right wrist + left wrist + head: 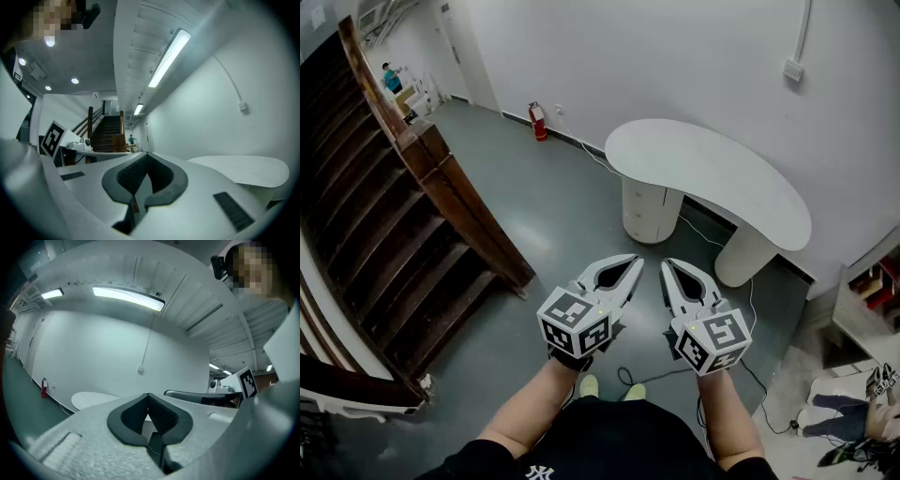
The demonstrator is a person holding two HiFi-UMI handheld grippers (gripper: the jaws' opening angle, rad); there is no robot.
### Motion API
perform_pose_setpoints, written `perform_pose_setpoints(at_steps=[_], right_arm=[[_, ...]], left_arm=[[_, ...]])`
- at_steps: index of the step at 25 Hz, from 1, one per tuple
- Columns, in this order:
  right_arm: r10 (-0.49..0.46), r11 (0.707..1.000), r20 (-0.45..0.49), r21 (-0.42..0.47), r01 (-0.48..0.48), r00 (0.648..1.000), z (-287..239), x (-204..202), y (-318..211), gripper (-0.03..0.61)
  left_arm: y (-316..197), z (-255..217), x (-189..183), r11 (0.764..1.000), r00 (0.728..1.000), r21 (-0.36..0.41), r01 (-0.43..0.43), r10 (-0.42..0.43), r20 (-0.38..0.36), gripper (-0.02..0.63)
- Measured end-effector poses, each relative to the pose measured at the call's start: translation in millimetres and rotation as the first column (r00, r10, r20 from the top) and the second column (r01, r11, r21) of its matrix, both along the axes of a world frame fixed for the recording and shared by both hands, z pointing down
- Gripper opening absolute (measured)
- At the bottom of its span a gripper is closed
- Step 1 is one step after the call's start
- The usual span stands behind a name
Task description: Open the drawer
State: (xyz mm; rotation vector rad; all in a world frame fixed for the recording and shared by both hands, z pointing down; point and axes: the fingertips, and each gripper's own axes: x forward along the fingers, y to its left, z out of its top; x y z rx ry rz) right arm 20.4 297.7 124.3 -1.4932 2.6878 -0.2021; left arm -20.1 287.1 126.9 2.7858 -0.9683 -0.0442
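Where the head view looks down, a grey floor fills most of the field. A dark wooden staircase rises along the left and a white wall closes the far side.

A white kidney-shaped surface stands against that wall, right of centre, on two round pedestals. The left pedestal shows horizontal seams that read as stacked drawer fronts. The drawer sits there, flush with the pedestal, under the left end of the surface and well apart from both grippers. Whether it carries a handle cannot be told.

The left gripper and right gripper are held level and side by side, near the person, above the floor and pointing toward the surface. The left gripper view shows its jaws closed tip to tip with nothing between them, and the right gripper view shows the same of its own.

A red fire extinguisher stands at the foot of the far wall, left of the surface.
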Motion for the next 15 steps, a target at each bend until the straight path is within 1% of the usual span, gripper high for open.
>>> perform_pose_setpoints(at_steps=[15], right_arm=[[-0.012,1.0,0.033,0.0,0.012,0.999,3,18,5,0.012]], left_arm=[[5,3,18,1.0,1.0,-0.001,0.002,-0.002,0.004,0.009]])
